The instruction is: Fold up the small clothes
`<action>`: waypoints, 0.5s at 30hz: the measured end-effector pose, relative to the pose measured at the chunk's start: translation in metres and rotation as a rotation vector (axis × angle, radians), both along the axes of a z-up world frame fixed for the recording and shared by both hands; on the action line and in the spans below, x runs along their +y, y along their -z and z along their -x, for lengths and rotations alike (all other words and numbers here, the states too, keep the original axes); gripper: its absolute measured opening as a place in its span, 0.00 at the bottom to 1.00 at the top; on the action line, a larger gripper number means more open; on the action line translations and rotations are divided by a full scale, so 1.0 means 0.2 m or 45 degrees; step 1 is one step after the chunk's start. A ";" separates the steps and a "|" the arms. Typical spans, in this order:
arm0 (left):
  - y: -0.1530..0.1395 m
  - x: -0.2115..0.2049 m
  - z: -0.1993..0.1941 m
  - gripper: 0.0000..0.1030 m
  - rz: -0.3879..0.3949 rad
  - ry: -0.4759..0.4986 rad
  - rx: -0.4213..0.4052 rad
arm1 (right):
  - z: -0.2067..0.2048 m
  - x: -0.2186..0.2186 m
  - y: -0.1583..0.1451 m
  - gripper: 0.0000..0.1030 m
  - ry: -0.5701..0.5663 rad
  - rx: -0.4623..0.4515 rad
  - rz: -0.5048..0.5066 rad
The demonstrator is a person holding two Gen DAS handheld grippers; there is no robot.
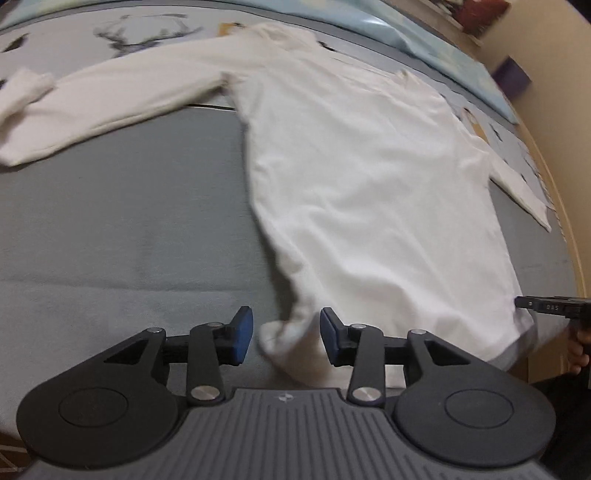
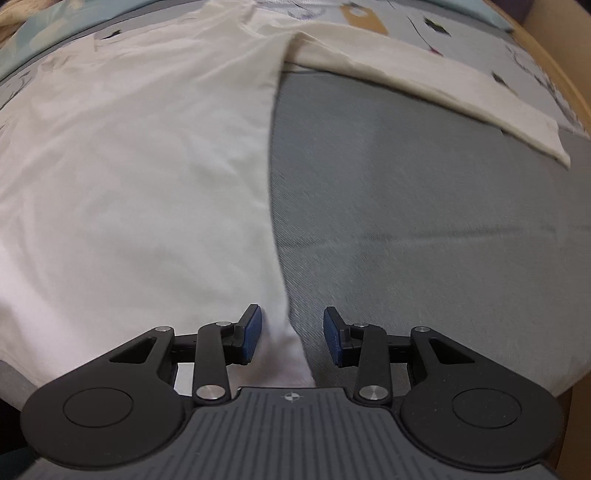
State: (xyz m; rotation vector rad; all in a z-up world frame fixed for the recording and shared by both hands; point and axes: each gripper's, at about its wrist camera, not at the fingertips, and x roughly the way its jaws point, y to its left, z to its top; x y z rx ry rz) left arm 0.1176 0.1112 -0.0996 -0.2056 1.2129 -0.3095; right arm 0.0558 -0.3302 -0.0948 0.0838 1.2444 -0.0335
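Both grippers point steeply down. The left gripper [image 1: 286,338] has its jaws parted, blue pads [image 1: 243,334] apart and pressing on nothing. The right gripper [image 2: 291,338] stands likewise, jaws parted, pads [image 2: 252,334] clear. In the left wrist view the right gripper's black tip shows at the right edge, a hand [image 1: 578,350] behind it.

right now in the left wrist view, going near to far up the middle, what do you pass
left gripper with its jaws open around the shirt's bottom corner → white long-sleeved shirt spread flat → printed grey bedcover → pale blue bedding at the far edge
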 end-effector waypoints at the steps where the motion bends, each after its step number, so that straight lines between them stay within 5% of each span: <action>1: 0.01 -0.02 -0.01 0.48 0.003 0.018 -0.006 | 0.01 -0.01 0.01 0.38 -0.010 0.014 -0.006; 6: 0.08 -0.12 -0.03 0.47 -0.082 0.100 0.008 | 0.03 0.00 0.02 0.39 -0.104 0.046 0.001; 8: 0.09 -0.13 -0.01 0.28 -0.102 0.148 0.010 | 0.03 -0.01 0.02 0.38 -0.126 0.058 -0.027; 9: 0.08 -0.14 0.00 0.11 -0.095 0.179 0.012 | 0.04 -0.01 0.02 0.30 -0.141 0.062 -0.042; 11: 0.05 -0.14 0.03 0.10 -0.106 0.231 -0.031 | 0.04 -0.01 0.02 0.05 -0.184 0.063 -0.077; 15: -0.16 0.03 0.12 0.08 0.097 0.121 -0.143 | 0.05 -0.06 -0.09 0.04 -0.141 -0.043 -0.151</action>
